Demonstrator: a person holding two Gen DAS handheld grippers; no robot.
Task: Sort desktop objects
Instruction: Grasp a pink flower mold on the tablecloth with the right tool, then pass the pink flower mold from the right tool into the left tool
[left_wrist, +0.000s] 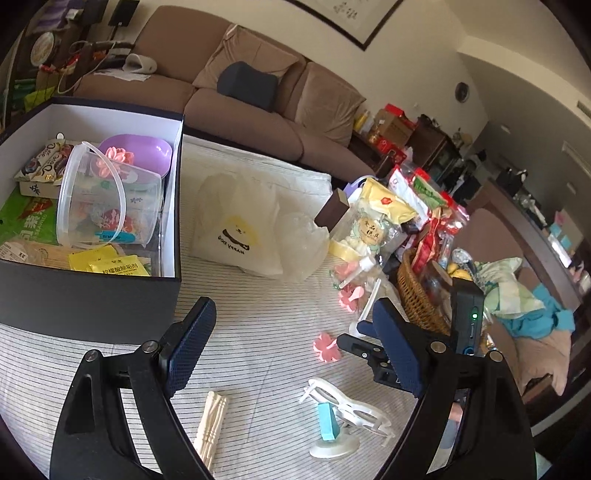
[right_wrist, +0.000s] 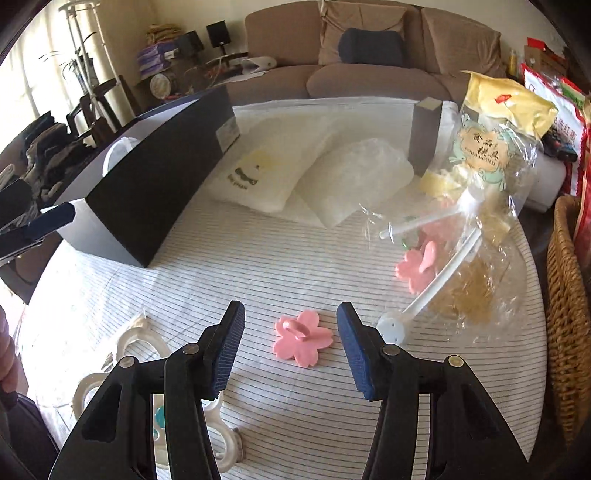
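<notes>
A pink flower-shaped piece (right_wrist: 301, 338) lies flat on the striped cloth. In the right wrist view it shows in the gap of my right gripper (right_wrist: 290, 308), whose blue pads stand apart on either side without touching it. The left wrist view shows the same flower (left_wrist: 327, 347) just left of the right gripper's black tip (left_wrist: 356, 345). My left gripper (left_wrist: 293, 304) hangs open over bare cloth with nothing between its fingers, to the right of the dark box (left_wrist: 88, 295). That box holds a clear plastic bucket (left_wrist: 110, 195), a purple bowl (left_wrist: 147, 151) and snack packets.
White glasses-shaped frames (left_wrist: 351, 406), a teal clip on a suction base (left_wrist: 328, 424) and wooden sticks (left_wrist: 210, 421) lie near the front. A second pink flower (right_wrist: 417, 266), a bag of moulds (right_wrist: 480, 166), a white cloth bag (right_wrist: 258, 173) and a wicker basket (right_wrist: 565, 295) stand farther back and right.
</notes>
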